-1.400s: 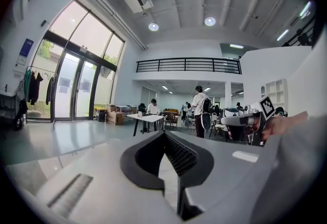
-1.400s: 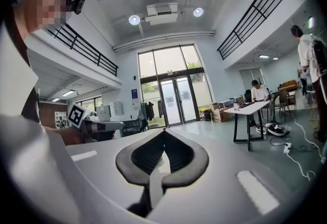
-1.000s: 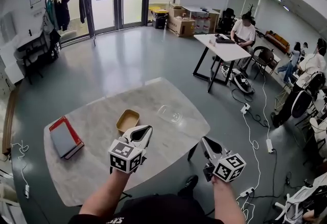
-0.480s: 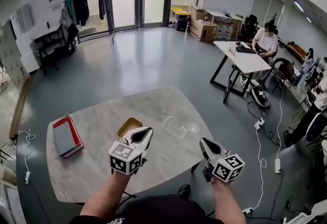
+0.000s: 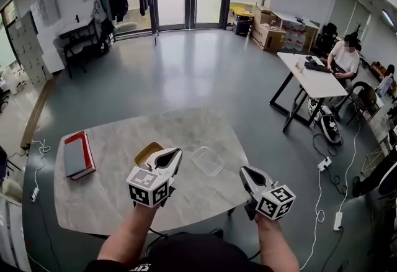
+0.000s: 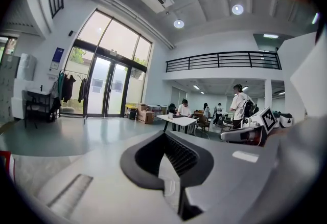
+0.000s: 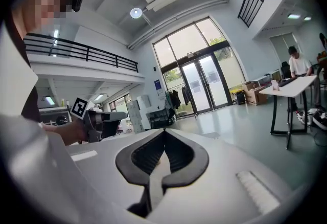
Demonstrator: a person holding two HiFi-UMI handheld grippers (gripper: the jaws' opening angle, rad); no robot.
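Lying flat on the marble desk [image 5: 105,202], the tan tray [image 5: 146,151] sits just beyond the L tongs [image 5: 173,154]. Their body covers the tray's near-right part, so its long axis can't be read for sure; hollow side faces up. A clear container [image 5: 206,160] lies just right of the tray, btwn the two tongs' tips as seen from the head view, w/ its long axis running far-left to near-right. A red-edged book [image 5: 79,154] is well apart at the desk's left end, long axis pointing roughly away from the person.

L tongs are closed, tips meeting, nothing btwn them. They hang over the desk's near part, pointing fwd and slightly right. R tongs [image 5: 245,172] are closed and empty too, at the desk's near-right edge, pointing fwd-left.

Head view gives the desk layout from above. The gripper views look level across the hall instead. L gripper view has the glass doors [image 6: 102,87], people at a far table [image 6: 179,118], and the R tongs at its right. R gripper view has the L tongs at its left, held in a hand.
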